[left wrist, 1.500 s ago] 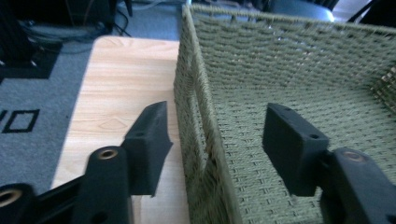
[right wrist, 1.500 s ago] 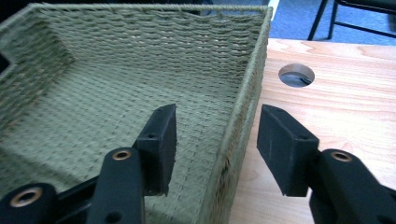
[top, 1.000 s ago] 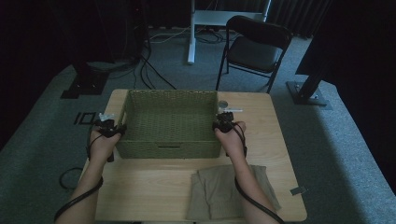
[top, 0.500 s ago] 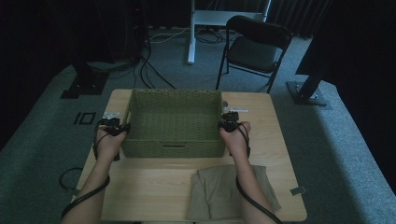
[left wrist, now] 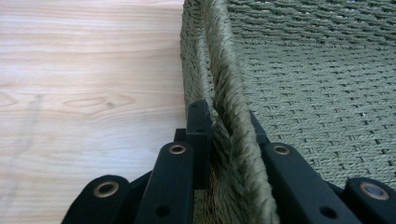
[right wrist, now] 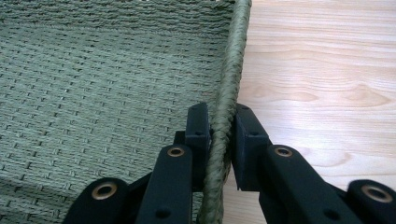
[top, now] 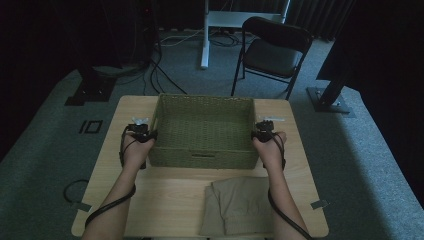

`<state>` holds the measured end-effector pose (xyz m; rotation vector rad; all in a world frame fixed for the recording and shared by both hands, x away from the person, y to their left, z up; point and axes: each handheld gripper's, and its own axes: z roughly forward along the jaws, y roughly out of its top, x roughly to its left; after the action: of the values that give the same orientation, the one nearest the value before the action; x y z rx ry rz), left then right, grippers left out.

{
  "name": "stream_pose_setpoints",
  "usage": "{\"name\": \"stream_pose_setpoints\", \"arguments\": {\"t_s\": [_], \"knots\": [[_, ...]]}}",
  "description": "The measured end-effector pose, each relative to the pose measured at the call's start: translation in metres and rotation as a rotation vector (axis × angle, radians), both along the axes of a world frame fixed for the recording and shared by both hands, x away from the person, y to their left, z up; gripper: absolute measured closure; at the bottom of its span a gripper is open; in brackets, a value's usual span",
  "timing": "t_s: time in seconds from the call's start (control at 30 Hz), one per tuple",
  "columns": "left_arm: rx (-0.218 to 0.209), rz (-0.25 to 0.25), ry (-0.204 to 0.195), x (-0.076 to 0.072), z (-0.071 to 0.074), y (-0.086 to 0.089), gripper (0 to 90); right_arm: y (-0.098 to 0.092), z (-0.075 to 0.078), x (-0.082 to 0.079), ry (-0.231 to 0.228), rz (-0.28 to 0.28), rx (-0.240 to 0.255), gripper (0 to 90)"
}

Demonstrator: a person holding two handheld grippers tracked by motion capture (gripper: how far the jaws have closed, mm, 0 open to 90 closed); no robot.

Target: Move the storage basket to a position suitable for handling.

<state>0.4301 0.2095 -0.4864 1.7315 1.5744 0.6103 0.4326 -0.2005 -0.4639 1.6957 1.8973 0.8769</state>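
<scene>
While both hands sit at the basket's short ends, here's how it all looks:

basket (top: 202, 131): green woven one, rectangular, sitting on the far half of the table, open side up, nothing inside as far as I can see.

left gripper (top: 141, 134): clamped down on the basket's left wall. In the left gripper view (left wrist: 224, 135) the thick braided rim runs right up between the two black jaws, one jaw outside over the wood, the other inside over the woven floor. Jaws pretty much pinched together with just the wall between them.

right gripper (top: 263, 133): same deal on the right wall. In the right gripper view (right wrist: 223, 140) the rim cord passes straight between the jaws and both pads press on it, inside jaw over the weave, outside jaw over the table. It had just been squeezing in and is now tight on the rim.

hands: the two grippers face each other across the basket, roughly level, about midway along each short side. Cables trail back along both forearms.

table (top: 115, 150): light wood, basket resting flat on it from what I can tell.

cloth (top: 240, 205): folded tan fabric at the near edge, right of centre, just beside the right forearm, apart from the basket.

chair (top: 272, 47): dark folding one on the floor beyond the table.
</scene>
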Motion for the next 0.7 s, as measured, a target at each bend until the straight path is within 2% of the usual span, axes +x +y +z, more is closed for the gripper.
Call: {"name": "stream_pose_setpoints", "arguments": {"t_s": [0.03, 0.2, 0.27, 0.3, 0.57, 0.67, 0.7], "knots": [[0.0, 0.0, 0.0, 0.0, 0.0, 0.0, 81.3, 0.0, 0.0, 0.0, 0.0, 0.0, 0.0, 78.7], [0.005, -0.011, 0.003, 0.003, 0.0, -0.024, 81.2, -0.025, 0.0, -0.001, 0.002, -0.013, 0.01, 78.6], [0.005, -0.011, 0.003, 0.003, 0.0, -0.024, 81.2, -0.029, 0.0, 0.0, 0.001, -0.014, 0.014, 78.6], [0.009, -0.016, 0.004, 0.004, 0.0, -0.036, 81.2, -0.036, 0.0, 0.0, 0.006, -0.016, 0.007, 78.7], [0.01, -0.018, 0.007, 0.007, 0.0, -0.058, 81.1, -0.062, 0.0, 0.004, 0.006, -0.012, -0.002, 78.7], [0.015, -0.022, 0.007, 0.007, 0.0, -0.064, 81.1, -0.064, 0.0, 0.004, 0.007, -0.013, -0.002, 78.8], [0.012, -0.024, 0.007, 0.009, 0.0, -0.072, 81.1, -0.073, 0.0, 0.004, 0.008, -0.017, -0.003, 78.7]]}}
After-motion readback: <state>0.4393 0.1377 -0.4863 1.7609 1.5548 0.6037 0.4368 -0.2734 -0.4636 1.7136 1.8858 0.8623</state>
